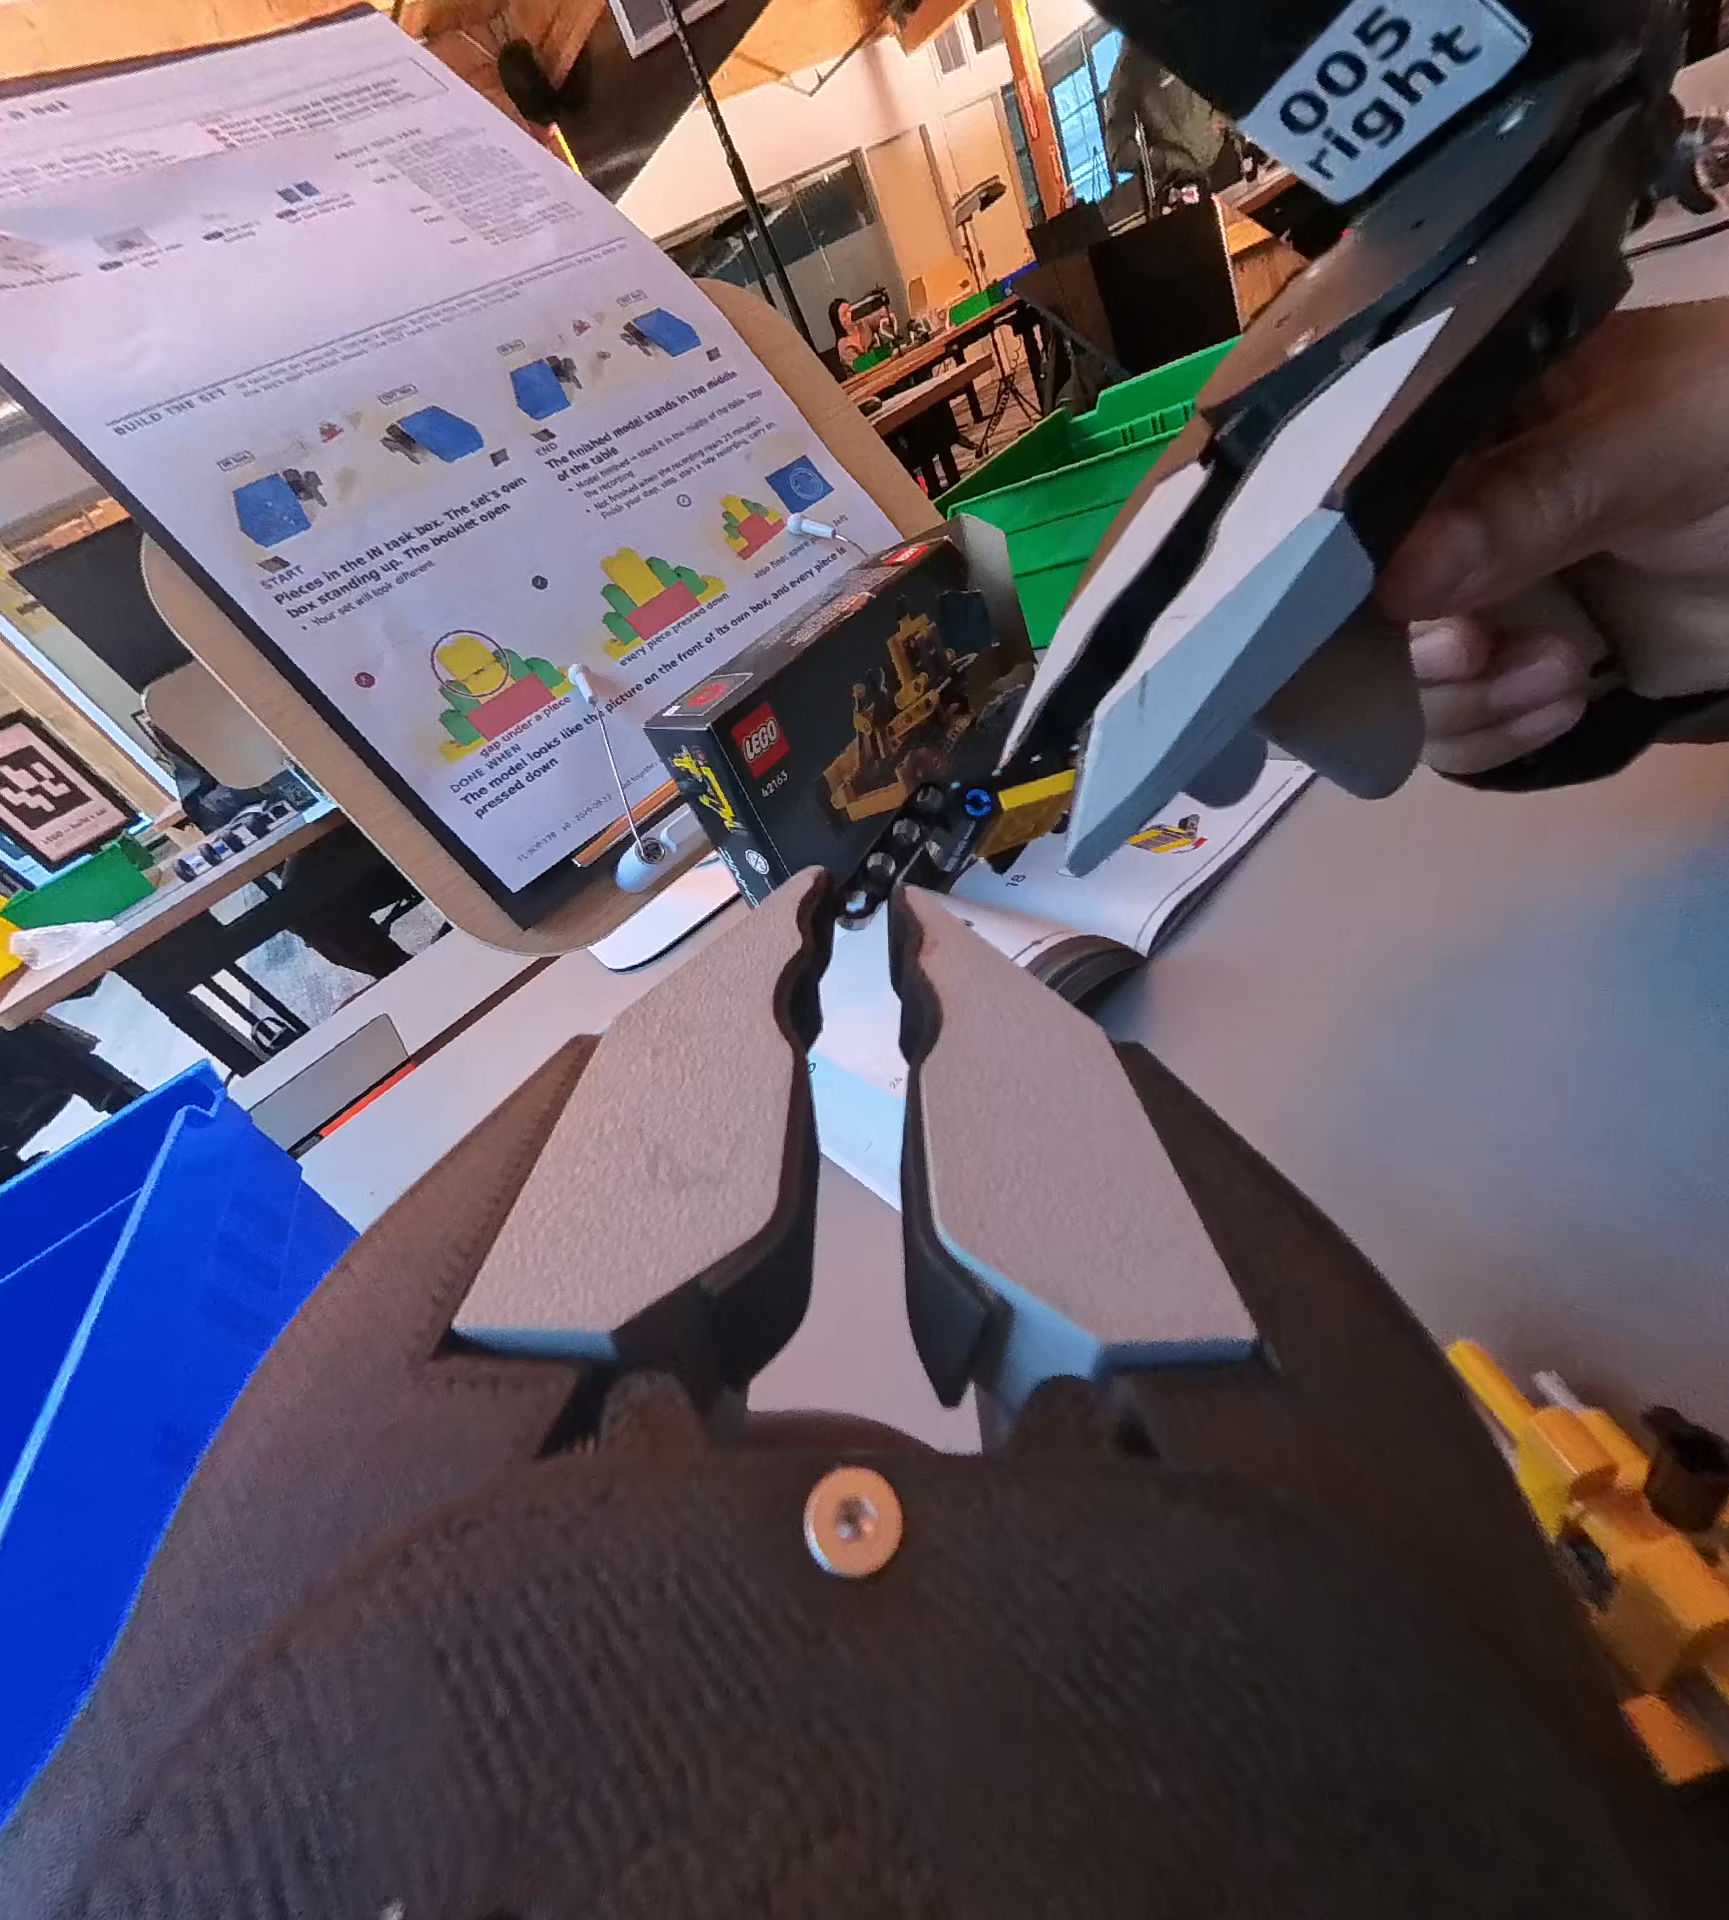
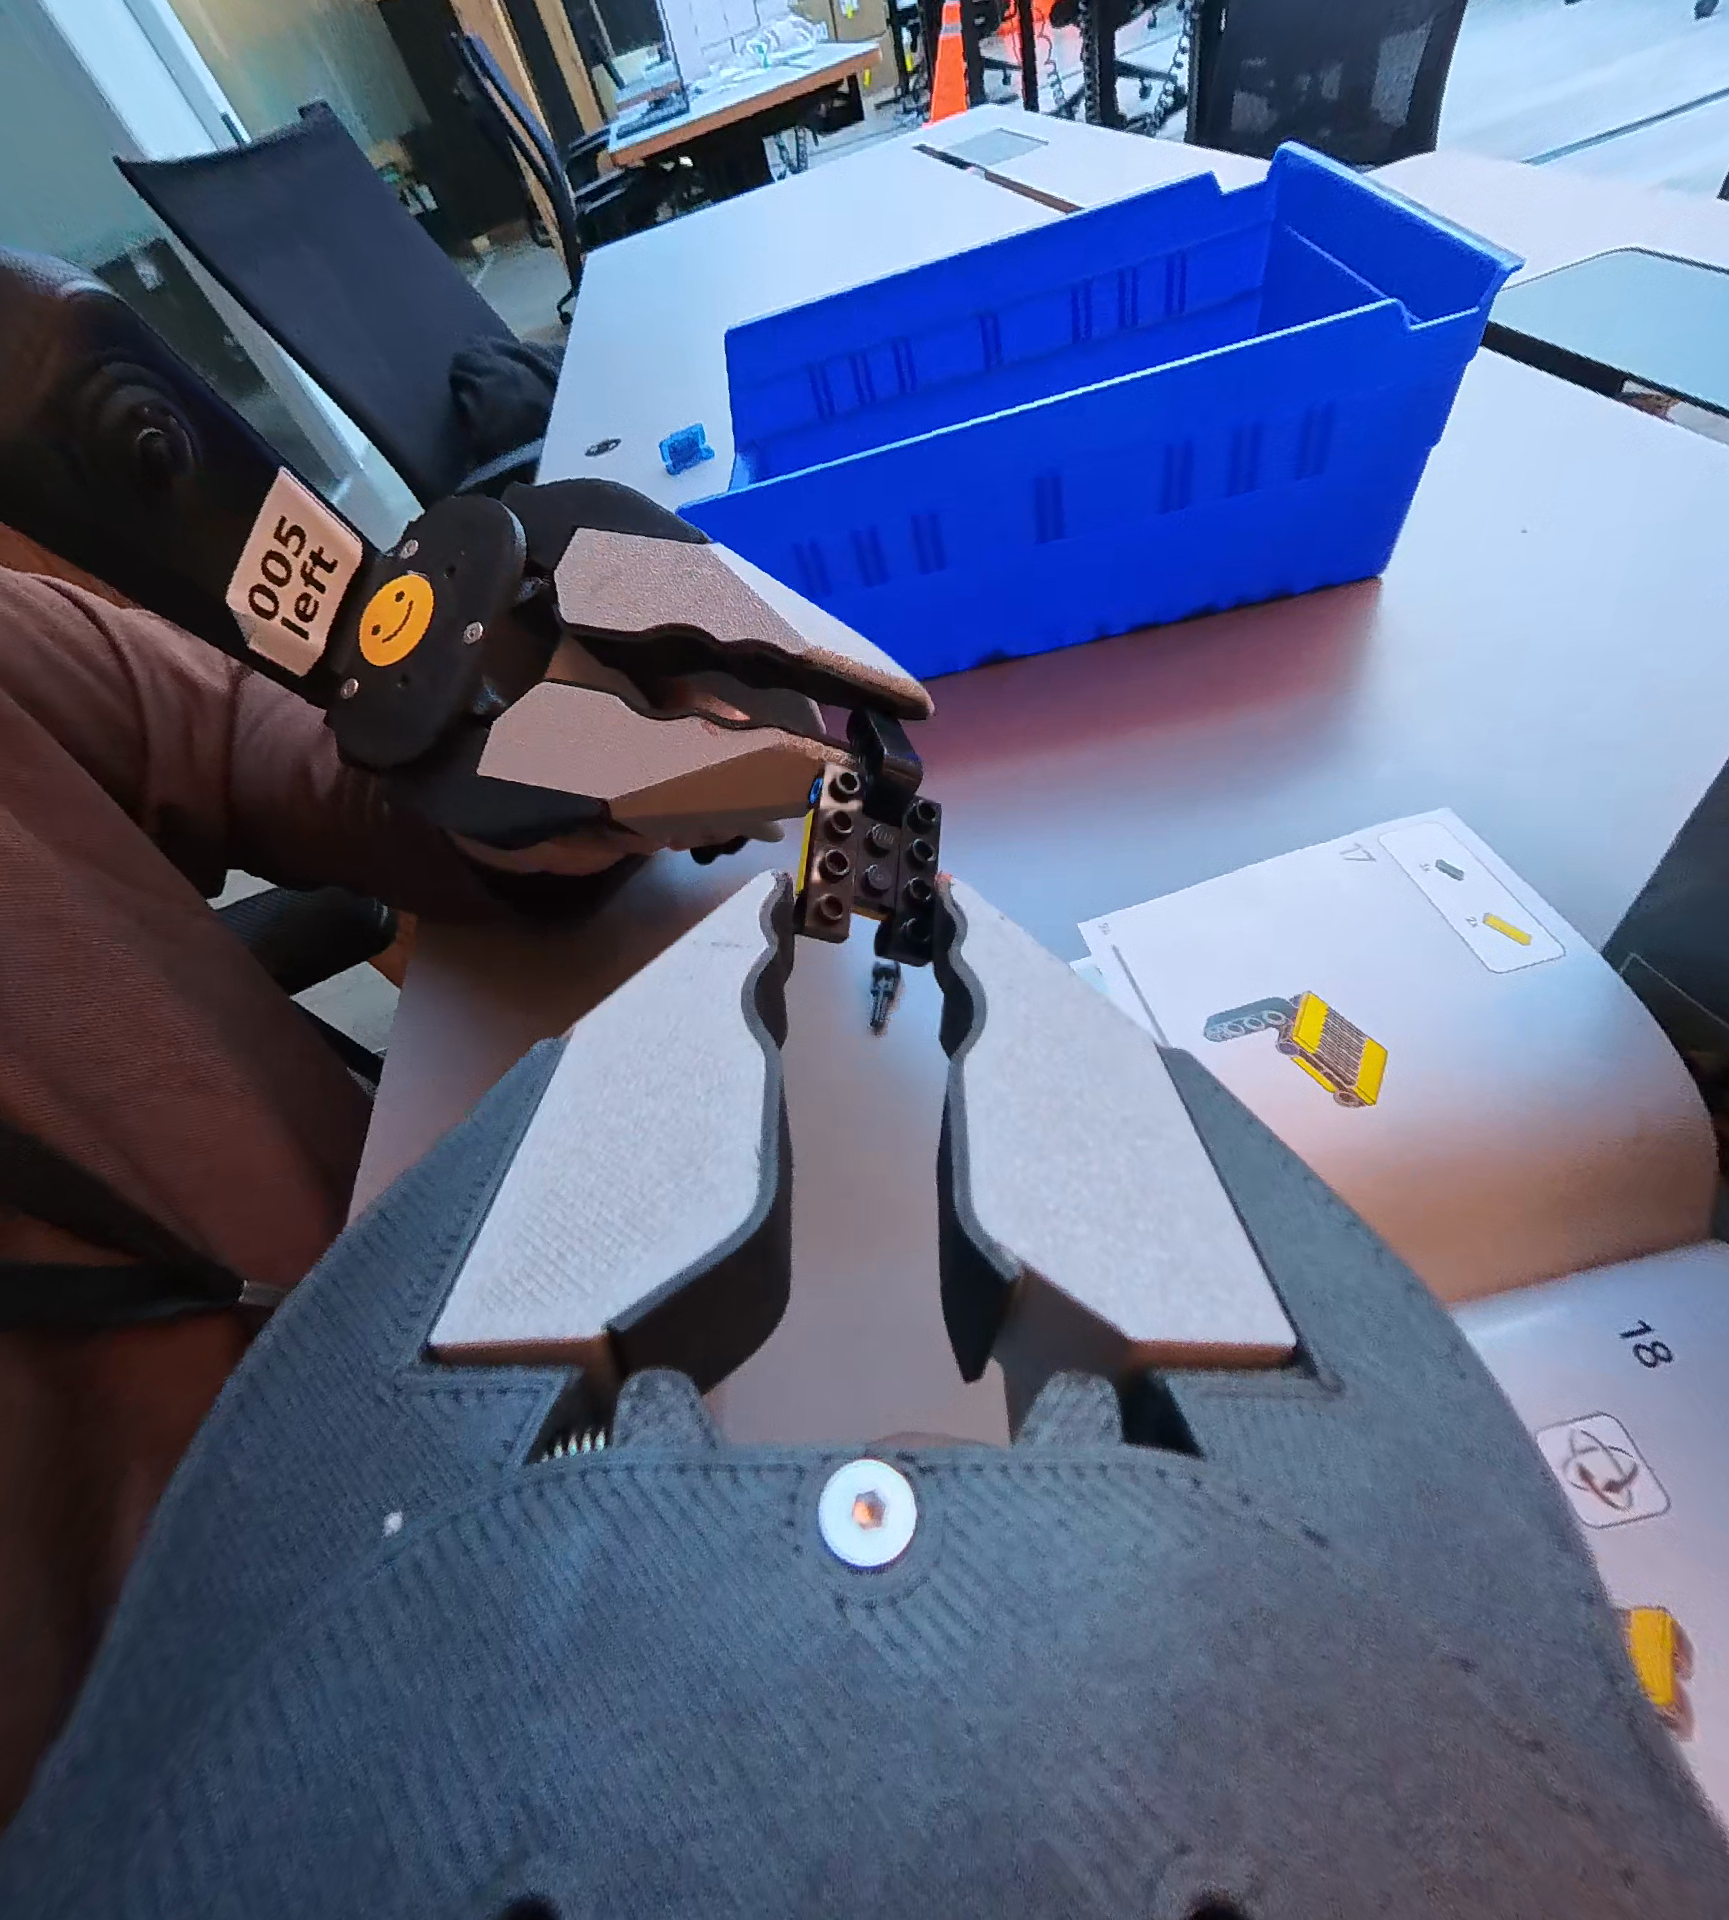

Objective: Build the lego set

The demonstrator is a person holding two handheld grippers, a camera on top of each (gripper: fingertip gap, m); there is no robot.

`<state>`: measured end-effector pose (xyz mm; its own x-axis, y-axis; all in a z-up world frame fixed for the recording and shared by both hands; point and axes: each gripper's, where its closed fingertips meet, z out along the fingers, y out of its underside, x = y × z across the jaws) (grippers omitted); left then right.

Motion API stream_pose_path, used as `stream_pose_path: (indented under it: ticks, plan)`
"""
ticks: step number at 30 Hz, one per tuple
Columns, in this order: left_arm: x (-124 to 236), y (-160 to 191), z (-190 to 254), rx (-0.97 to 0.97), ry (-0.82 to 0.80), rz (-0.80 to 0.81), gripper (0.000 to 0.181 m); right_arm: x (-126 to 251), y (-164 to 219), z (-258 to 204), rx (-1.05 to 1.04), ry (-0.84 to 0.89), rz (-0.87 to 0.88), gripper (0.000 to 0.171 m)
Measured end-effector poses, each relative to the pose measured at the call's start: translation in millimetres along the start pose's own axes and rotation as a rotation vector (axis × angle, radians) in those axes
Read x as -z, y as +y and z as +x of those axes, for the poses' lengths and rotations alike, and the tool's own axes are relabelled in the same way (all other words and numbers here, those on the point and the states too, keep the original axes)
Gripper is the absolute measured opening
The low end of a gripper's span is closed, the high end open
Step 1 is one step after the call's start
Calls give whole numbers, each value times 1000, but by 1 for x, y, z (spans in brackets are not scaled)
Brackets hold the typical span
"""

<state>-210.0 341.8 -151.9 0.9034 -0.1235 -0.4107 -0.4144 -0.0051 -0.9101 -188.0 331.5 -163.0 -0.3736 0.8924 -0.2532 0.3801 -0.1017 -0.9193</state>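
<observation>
1. Our right tool (image 2: 865, 914) is clamped on a small black-and-yellow lego assembly (image 2: 868, 868), held at its fingertips above the table (image 2: 1255, 727).
2. Our left tool (image 2: 865, 743) meets it from the left, its tips closed on a black piece (image 2: 886, 743) at the assembly's top.
3. A loose black pin (image 2: 883, 992) lies on the table beneath the right tool.
4. Beyond the tools stands a blue bin (image 2: 1099, 520); right of them lie the open instruction booklet (image 2: 1359, 997) and the set's box (image 1: 839, 717).

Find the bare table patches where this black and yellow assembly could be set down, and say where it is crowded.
Free: the table between the blue bin and the open booklet. Crowded: by the booklet and set box, where both grippers hold the assembly; a small black pin lies beneath.
</observation>
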Motion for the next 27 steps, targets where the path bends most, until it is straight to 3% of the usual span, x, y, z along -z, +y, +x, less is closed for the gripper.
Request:
stream_pose_path:
  ticks: [12, 21, 27]
  plan:
    - [4, -10, -7, 30, -40, 52, 7, -4, -8, -4, -49, -26, 75, 23]
    - [4, -13, -2, -117, -48, 64, 6, 5, -12, -4, -28, -38, 86, 24]
    - [2, -7, 1, 23, -12, 51, 6, 3, -9, 0, 54, 49, 58, 23]
